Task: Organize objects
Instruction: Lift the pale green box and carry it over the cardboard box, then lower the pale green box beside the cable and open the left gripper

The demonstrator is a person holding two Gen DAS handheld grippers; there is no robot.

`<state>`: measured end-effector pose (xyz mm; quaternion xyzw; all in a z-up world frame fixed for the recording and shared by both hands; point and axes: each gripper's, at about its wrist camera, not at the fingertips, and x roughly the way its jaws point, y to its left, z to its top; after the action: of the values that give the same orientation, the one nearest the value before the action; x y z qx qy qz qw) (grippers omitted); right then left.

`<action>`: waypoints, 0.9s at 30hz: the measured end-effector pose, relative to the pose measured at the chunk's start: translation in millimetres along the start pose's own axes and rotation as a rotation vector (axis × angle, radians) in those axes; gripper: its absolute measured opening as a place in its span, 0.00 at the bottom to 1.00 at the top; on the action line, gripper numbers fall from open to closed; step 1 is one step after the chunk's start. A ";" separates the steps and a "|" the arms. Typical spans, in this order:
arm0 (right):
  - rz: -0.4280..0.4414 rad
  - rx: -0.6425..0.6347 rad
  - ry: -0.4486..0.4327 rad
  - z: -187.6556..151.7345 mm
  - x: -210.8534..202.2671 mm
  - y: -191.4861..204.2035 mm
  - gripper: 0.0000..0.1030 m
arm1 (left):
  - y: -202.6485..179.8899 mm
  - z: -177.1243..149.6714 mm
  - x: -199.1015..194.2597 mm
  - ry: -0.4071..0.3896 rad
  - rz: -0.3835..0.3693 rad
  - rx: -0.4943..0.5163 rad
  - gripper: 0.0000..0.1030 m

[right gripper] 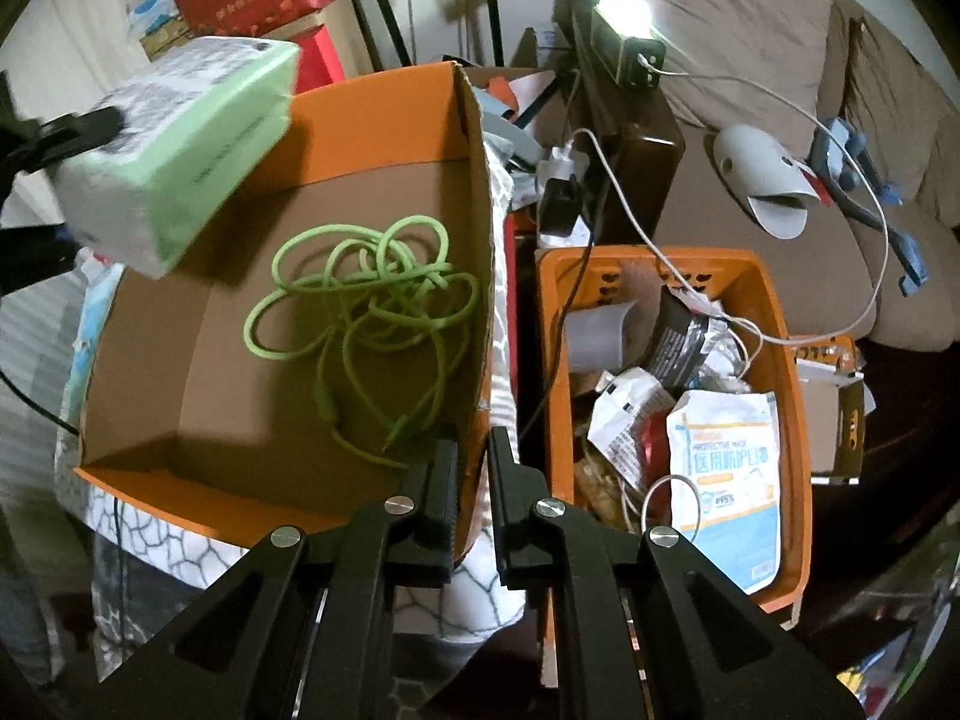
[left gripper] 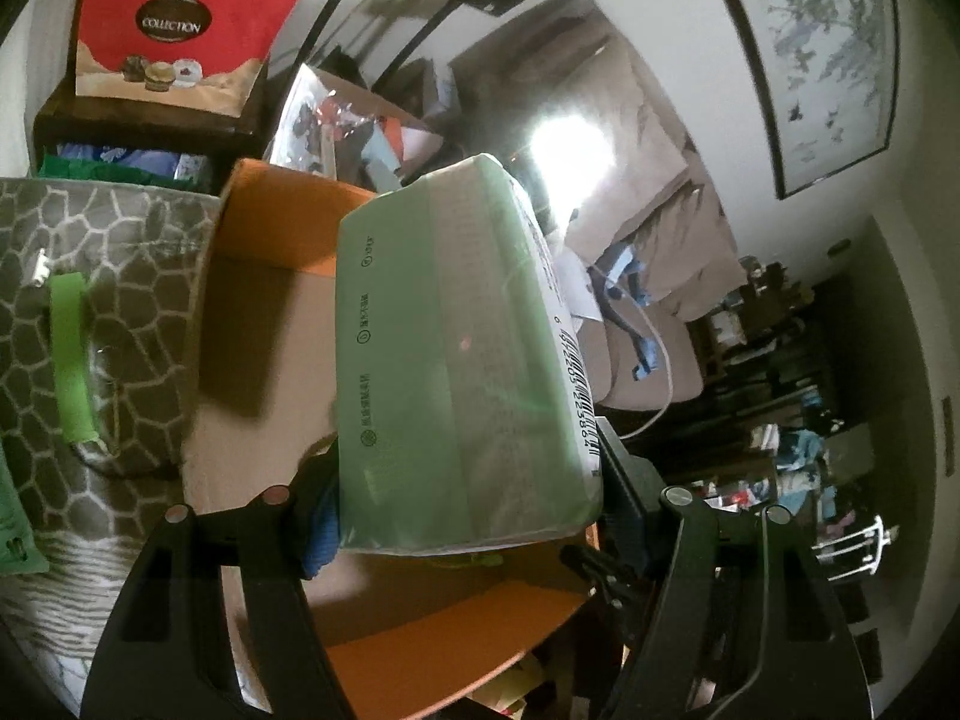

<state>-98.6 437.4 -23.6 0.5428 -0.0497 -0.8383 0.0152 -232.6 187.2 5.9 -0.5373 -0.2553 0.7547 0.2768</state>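
Green plastic wraps the tissue pack (left gripper: 462, 354), a soft rectangular block with a pale printed panel down its middle and a white end strip carrying a barcode. The left gripper (left gripper: 462, 516) has its jaws spread wide and pressed against the pack's two sides, holding it in the air above the cardboard box (left gripper: 264, 324). From the right wrist view the same pack (right gripper: 180, 150) hangs over the box's far left corner, clear of the floor of the box.

The right gripper (right gripper: 474, 480) has its jaws drawn together on the near right wall of the cardboard box (right gripper: 474, 276), one finger inside and one outside. The box is brown inside with orange flaps, and a tangled green cable (right gripper: 366, 306) lies loose on its bottom.

Just right of the box stands an orange basket (right gripper: 786, 372) crammed with packets, among them a white and blue mask pouch (right gripper: 726, 480). The box sits on a grey cloth with a white cracked pattern (left gripper: 114, 276). Beyond lie a beige sofa (right gripper: 750, 48), a bright lamp (right gripper: 624, 6), a red gift bag (left gripper: 174, 24), and a framed painting (left gripper: 822, 54) on the white wall.
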 end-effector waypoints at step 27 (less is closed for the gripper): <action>0.043 0.026 -0.008 -0.1 0.4 -4.8 0.08 | 25.1 3.3 104.0 0.134 0.016 -0.176 0.67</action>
<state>-98.6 442.2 -24.5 0.5386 -0.0720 -0.8391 0.0259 -267.4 240.9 -79.9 -0.6108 -0.2972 0.6938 0.2392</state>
